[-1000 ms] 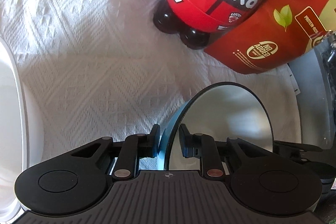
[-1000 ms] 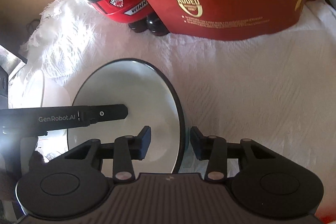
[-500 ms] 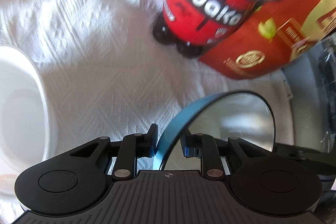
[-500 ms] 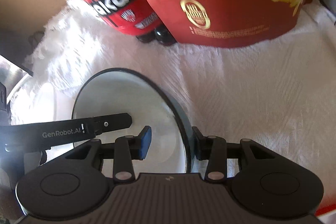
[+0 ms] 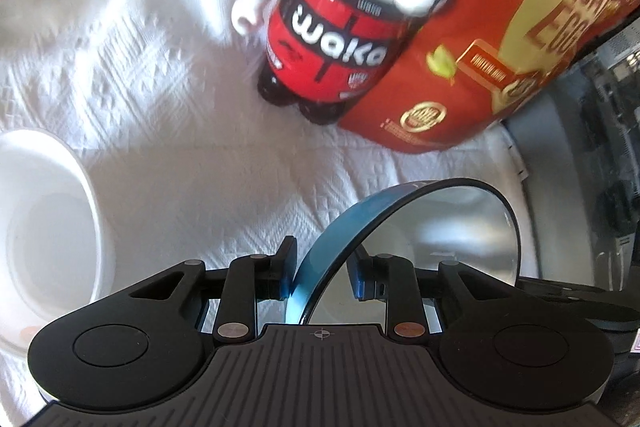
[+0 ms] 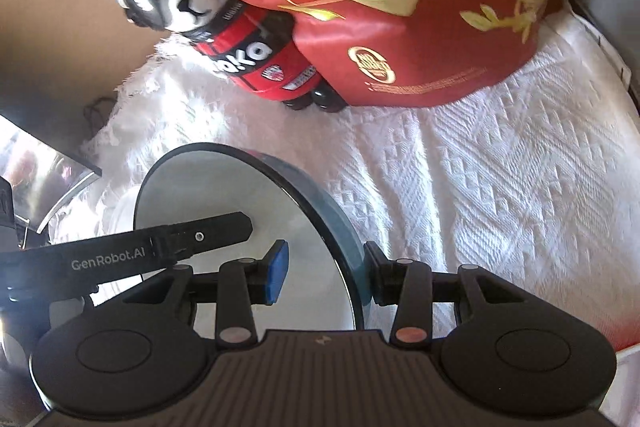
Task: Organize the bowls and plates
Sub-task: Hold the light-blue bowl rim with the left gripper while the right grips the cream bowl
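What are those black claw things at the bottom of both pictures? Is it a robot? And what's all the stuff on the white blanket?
It isn't a robot. A person holds a two-finger grabber in each hand, and each grabber carries a little camera that looks along its fingers. One picture comes from the left gripper, the other from the right gripper. Both reach over the rim of the same blue bowl, which is white inside. The right one seems to be pinching the rim. The left one's jaws are opening, with the rim between them. On the white cloth you can also see a white bowl, a red and black toy figure and a big red food bag right beside the toy.
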A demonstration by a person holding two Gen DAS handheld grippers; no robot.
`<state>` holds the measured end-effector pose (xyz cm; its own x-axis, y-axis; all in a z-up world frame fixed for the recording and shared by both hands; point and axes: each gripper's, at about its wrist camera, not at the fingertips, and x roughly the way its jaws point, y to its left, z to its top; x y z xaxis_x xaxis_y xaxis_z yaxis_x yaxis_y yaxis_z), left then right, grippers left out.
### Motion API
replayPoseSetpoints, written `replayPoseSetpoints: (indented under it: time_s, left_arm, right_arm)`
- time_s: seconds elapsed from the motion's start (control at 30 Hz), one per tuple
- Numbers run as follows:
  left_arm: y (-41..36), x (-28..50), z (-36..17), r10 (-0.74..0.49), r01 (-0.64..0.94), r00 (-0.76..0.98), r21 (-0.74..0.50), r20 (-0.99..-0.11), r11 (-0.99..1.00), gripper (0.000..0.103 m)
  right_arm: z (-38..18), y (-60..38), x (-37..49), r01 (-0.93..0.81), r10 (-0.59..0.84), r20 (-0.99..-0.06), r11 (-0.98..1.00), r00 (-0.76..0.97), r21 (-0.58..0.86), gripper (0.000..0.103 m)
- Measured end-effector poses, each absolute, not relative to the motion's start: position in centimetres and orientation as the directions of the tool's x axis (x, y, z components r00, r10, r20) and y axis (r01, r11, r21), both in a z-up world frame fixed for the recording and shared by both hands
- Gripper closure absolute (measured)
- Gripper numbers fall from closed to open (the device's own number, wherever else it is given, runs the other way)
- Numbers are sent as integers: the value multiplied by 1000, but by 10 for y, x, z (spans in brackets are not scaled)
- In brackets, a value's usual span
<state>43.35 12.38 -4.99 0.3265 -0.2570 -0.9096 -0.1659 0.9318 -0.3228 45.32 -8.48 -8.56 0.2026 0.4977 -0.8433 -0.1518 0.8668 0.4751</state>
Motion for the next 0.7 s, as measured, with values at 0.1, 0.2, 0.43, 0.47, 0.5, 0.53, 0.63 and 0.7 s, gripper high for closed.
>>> replayPoseSetpoints:
  time_s: [0.1, 0.2, 0.43, 0.47, 0.5, 0.53, 0.63, 0.7]
  left_arm:
    - [122, 442, -76, -262, -182, 292, -322, -920, 929, 74]
    - [125, 445, -96, -278, -209, 257, -334, -925, 919, 75]
    - [134, 449, -122, -290, -252, 245, -350, -925, 903, 79]
    - [135, 449, -123, -297, -258, 250, -359, -922, 897, 79]
    - [137, 449, -123, -304, -261, 250, -366, -919, 893, 79]
    - [137, 449, -123, -305, -258, 248, -366, -920, 894, 81]
    - [136, 444, -122, -302, -240, 249, -360, -920, 901, 82]
    - [138, 439, -121, -306, -239, 250, -365, -919, 900, 82]
  right_arm:
    - [-103, -87, 456, -123, 485, -857, 874, 173, 470, 61]
    - [-121, -88, 463, -102, 478, -867, 878, 142, 467, 61]
    - [-145, -83, 477, -93, 475, -872, 880, 117, 467, 61]
    - [-145, -81, 478, -102, 474, -872, 880, 122, 464, 61]
    - [-145, -79, 479, -112, 467, -875, 883, 130, 455, 61]
    - [-145, -77, 480, -119, 459, -878, 887, 134, 446, 61]
    - [-146, -76, 479, -136, 457, -879, 887, 135, 441, 60]
    - [-147, -78, 478, -132, 466, -876, 883, 123, 451, 60]
